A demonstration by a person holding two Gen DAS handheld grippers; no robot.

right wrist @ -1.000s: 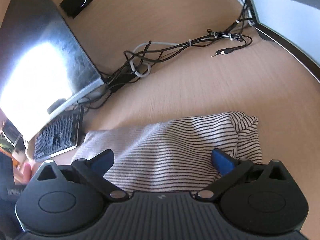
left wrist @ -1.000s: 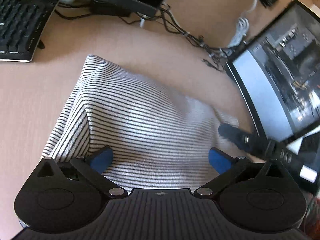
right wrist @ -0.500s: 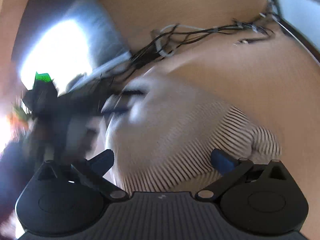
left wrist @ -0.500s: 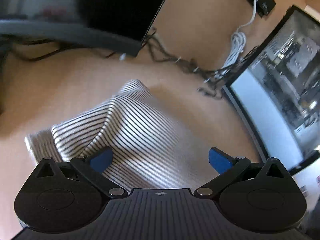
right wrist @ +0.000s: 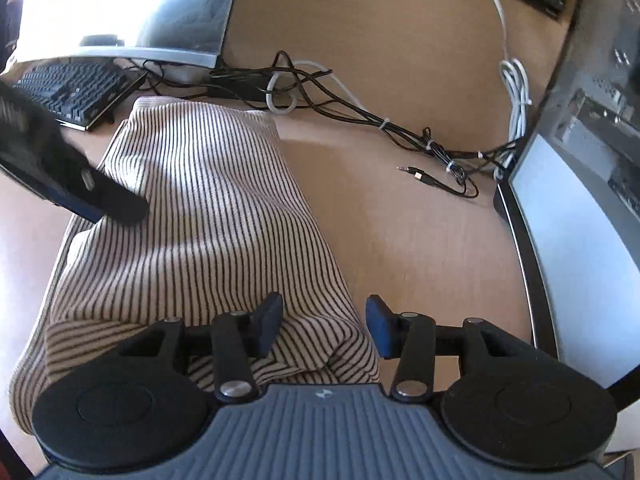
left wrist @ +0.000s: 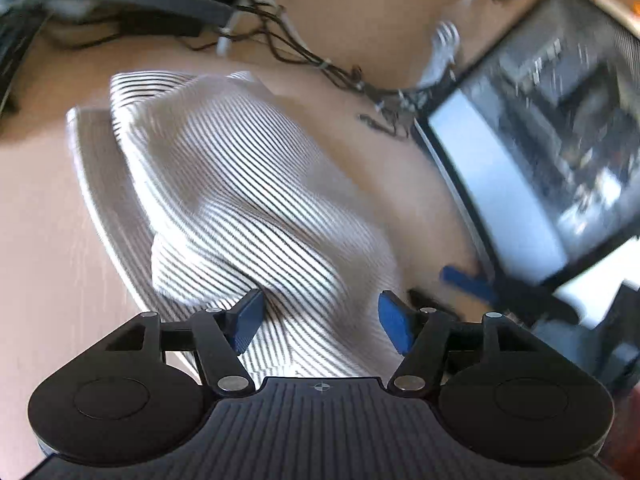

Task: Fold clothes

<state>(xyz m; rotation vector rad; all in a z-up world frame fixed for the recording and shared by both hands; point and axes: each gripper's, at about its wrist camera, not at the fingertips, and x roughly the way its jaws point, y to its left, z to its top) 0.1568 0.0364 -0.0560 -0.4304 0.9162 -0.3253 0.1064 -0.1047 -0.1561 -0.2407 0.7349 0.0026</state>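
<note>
Two grippers worked over one striped garment point(right wrist: 208, 216) on the wooden desk point(right wrist: 420, 248). The right gripper point(right wrist: 324, 326) was closing, a bunched corner of the cloth between its blue pads point(right wrist: 378, 326), no longer spread wide as a second before. The left gripper point(left wrist: 320, 320) was closing too, with striped cloth between its fingers. Beyond the garment lay one tangle of cables point(right wrist: 360, 116), one keyboard point(right wrist: 68, 92) and two monitors, one far left point(right wrist: 120, 8), one right point(right wrist: 580, 200).
</note>
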